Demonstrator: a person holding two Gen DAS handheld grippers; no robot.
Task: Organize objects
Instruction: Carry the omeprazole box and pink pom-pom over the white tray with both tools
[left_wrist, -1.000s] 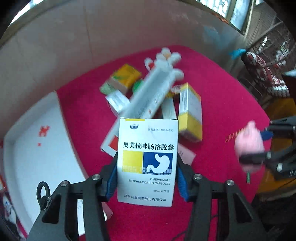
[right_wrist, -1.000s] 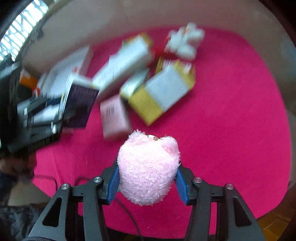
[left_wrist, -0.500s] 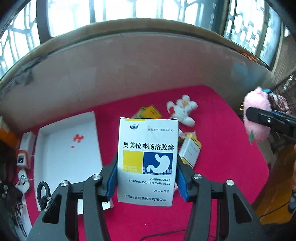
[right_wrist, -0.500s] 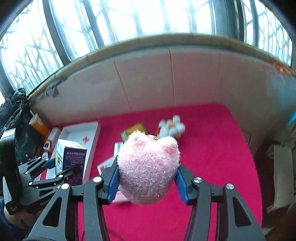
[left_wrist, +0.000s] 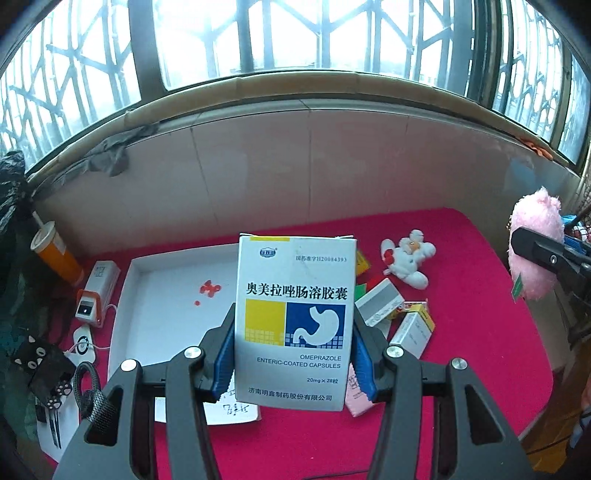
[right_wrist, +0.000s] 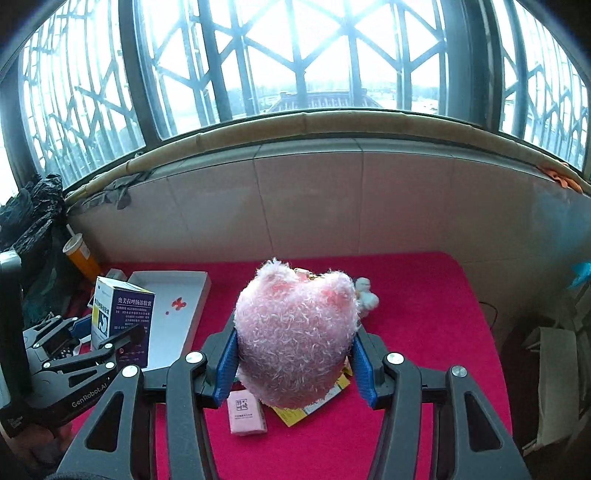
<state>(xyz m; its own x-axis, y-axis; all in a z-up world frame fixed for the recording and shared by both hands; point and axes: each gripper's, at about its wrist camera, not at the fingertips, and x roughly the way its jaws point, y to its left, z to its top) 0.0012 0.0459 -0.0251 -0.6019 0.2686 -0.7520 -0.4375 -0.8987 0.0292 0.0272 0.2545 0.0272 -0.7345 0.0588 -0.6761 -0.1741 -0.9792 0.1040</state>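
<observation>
Both grips unchanged — med box (left_wrist: 295, 325), pink plush (right_wrist: 295, 336).

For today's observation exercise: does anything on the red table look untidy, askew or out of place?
Yes. Several medicine boxes lie jumbled at odd angles, some overlapping, right of the white tray. A white plush toy lies among them, and a pink box lies apart near the front. The tray holds no boxes, only small red marks.
</observation>
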